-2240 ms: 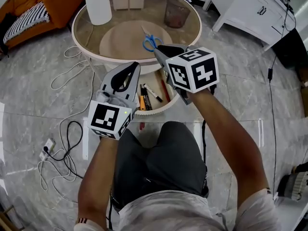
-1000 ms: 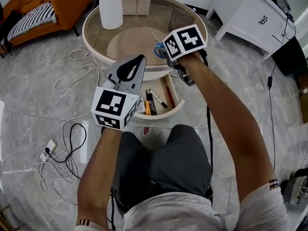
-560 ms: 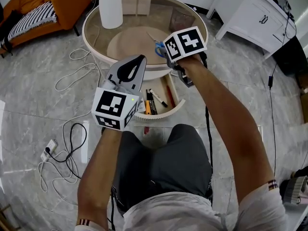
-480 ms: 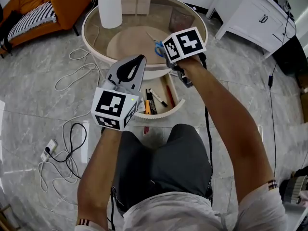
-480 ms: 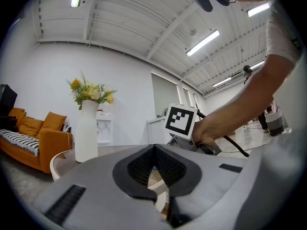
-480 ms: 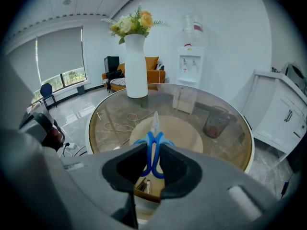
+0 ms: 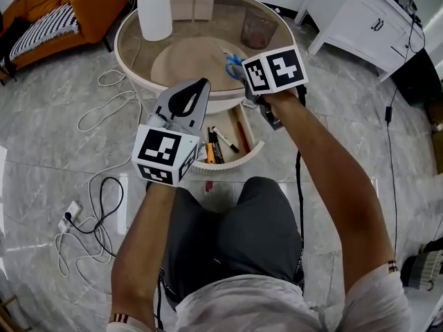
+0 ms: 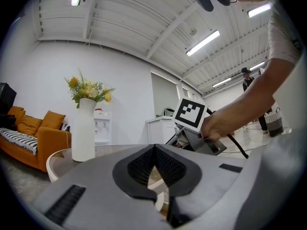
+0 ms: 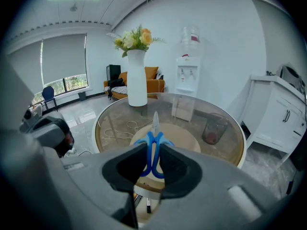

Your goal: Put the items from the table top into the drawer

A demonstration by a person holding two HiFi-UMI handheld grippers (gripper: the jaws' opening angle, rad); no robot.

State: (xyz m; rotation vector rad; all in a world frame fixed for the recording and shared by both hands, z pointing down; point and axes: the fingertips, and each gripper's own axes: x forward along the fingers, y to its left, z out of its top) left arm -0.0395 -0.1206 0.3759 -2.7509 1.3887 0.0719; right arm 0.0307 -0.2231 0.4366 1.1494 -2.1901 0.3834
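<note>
Blue-handled scissors (image 7: 233, 63) hang over the near right part of the round glass table (image 7: 131, 61), blades pointing away. My right gripper (image 7: 243, 75) is shut on them. In the right gripper view its jaws have just been closing, and the blue handles (image 9: 152, 153) sit pinched between the pads of the right gripper (image 9: 152, 161). The open drawer (image 7: 232, 163) juts out below the table's near edge, holding markers (image 7: 223, 135) and pens. My left gripper (image 7: 202, 83) is shut and empty at the table's rim, left of the drawer. Its pads meet in the left gripper view (image 8: 154, 150).
A white vase (image 7: 154, 5) with flowers stands at the table's far left. A dark cup (image 7: 259, 25) is at the far right. Cables (image 7: 90, 213) trail over the floor on the left. A white cabinet (image 7: 367, 19) stands right and an orange sofa (image 7: 55, 12) left.
The right gripper has closed on the scissors' handles and shifted a little to the right with them. The left gripper has stayed where it was.
</note>
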